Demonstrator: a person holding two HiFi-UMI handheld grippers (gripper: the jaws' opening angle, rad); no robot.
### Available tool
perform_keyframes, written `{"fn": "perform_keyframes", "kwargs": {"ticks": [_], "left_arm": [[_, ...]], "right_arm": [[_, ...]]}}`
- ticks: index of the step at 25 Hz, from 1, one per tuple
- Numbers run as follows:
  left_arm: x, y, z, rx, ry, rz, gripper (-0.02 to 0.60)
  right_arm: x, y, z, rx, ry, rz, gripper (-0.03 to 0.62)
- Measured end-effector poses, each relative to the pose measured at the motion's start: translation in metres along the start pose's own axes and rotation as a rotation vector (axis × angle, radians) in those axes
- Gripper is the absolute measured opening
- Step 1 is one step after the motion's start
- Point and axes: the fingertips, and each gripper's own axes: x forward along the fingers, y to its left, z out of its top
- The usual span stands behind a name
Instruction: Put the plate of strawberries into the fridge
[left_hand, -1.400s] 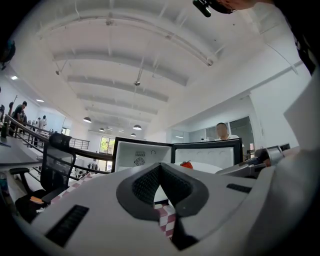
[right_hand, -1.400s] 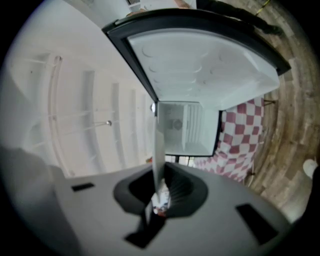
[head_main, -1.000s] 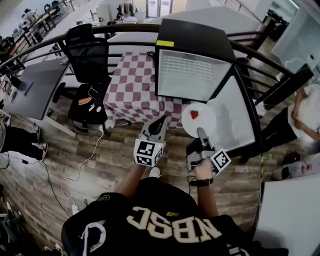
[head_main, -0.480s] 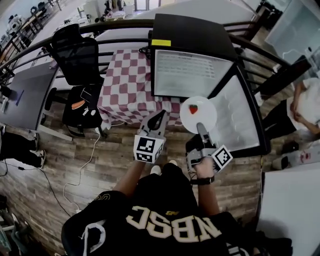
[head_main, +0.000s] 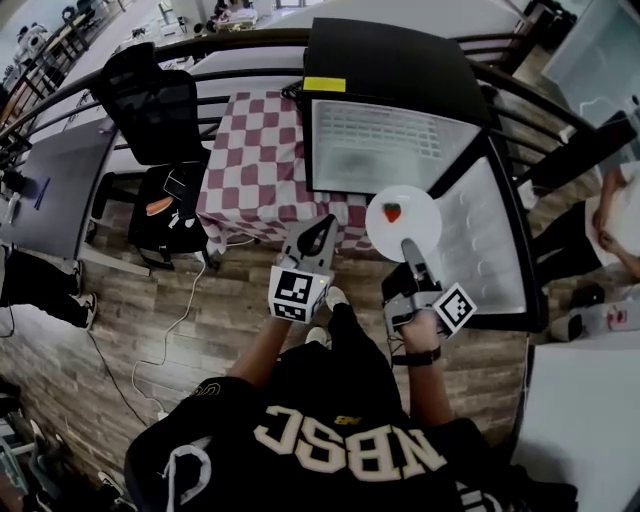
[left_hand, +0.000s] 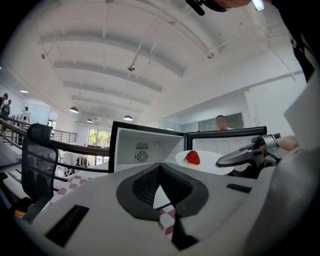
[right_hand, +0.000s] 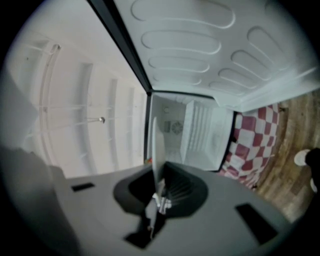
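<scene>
Gripping the white plate (head_main: 422, 218) by its near rim, the right claw (head_main: 405, 243) holds it level at the mouth of the open fridge (head_main: 385, 70), not yet inside. A single strawberry (head_main: 392, 211) lies on the plate. The left claw (head_main: 320, 232), jaws together and empty, points toward the near edge of the checked-cloth bench (head_main: 255, 160).

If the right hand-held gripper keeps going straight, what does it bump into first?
Probably the inside of the open fridge: the right hand-held gripper points into it, and the plate it grips would get there first. Depth is unclear.
</scene>
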Motion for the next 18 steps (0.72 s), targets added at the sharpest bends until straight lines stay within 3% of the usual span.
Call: {"fn": "perform_keyframes", "kwargs": {"ticks": [11, 18], "left_arm": [[0.053, 0.017, 0.004, -0.006, -0.008, 0.027, 0.015], [0.082, 0.025, 0.005, 0.017, 0.001, 0.033, 0.015]], "right_arm": [[0.051, -0.002, 0.039, 0.031, 0.024, -0.016, 0.037], [0.082, -0.020, 0.055, 0.120, 0.001, -0.029, 0.037]]}}
